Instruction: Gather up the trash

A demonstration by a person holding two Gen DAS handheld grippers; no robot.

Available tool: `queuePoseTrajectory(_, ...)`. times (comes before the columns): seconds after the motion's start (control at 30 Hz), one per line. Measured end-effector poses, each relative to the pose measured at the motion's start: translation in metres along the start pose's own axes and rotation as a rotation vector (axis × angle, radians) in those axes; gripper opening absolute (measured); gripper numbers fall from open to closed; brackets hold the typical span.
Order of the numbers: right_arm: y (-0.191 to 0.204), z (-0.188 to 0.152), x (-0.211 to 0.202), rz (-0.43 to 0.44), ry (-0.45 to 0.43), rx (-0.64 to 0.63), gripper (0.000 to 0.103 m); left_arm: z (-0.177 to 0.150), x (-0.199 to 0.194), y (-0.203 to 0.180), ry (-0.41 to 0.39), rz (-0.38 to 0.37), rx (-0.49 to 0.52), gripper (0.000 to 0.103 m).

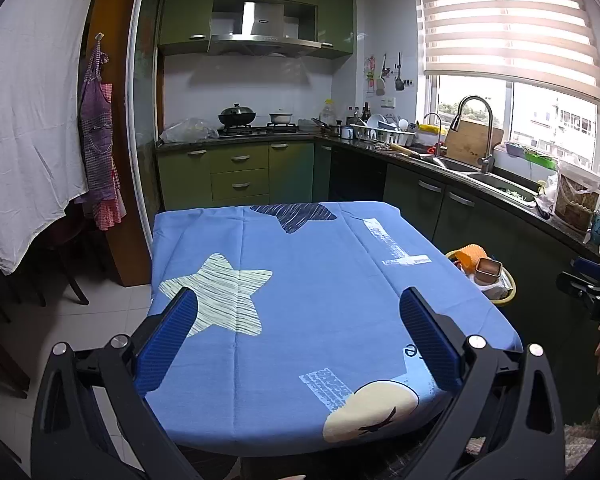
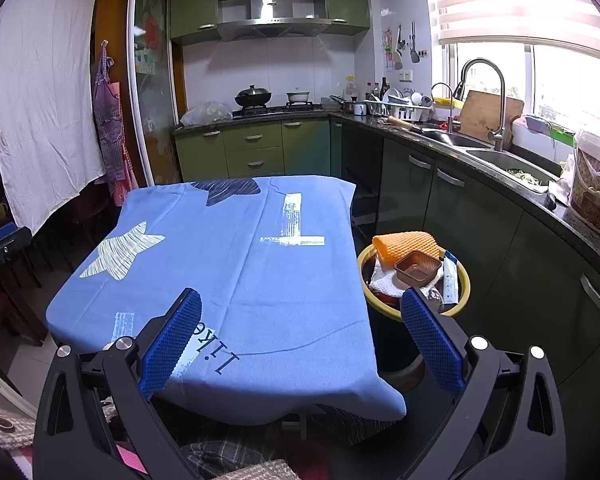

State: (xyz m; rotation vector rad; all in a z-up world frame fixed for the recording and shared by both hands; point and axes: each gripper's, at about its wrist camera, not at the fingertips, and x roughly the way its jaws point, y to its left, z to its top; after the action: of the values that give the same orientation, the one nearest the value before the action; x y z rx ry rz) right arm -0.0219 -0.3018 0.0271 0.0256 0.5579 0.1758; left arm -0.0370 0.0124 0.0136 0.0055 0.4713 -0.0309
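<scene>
A round bin with a yellow rim [image 2: 466, 280] stands on the floor at the table's right side. It holds an orange textured foam piece [image 2: 406, 246], a brown square plastic tray [image 2: 417, 269], white paper [image 2: 384, 282] and a blue-white wrapper [image 2: 451, 278]. The bin also shows in the left wrist view [image 1: 510, 284]. My left gripper [image 1: 298, 304] is open and empty above the blue tablecloth [image 1: 300, 280]. My right gripper [image 2: 300, 306] is open and empty over the table's near right corner, its right finger in front of the bin.
The table carries a blue cloth with stars [image 2: 228, 248]. Green cabinets and a dark counter with sink [image 2: 500, 160], faucet and dish rack run along the right. A stove with pots [image 2: 256, 100] is at the back. A white sheet [image 2: 40, 100] hangs left.
</scene>
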Motion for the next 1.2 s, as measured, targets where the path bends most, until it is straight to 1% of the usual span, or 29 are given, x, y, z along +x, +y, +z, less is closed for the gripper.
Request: queuePoseTrajectory(1.2,0.0099,0.0005,0.0028,0.009,0.005,-0.003,0.098,-0.0007,0.0043,-0.0021,0.017,-0.023,0.012,0.096)
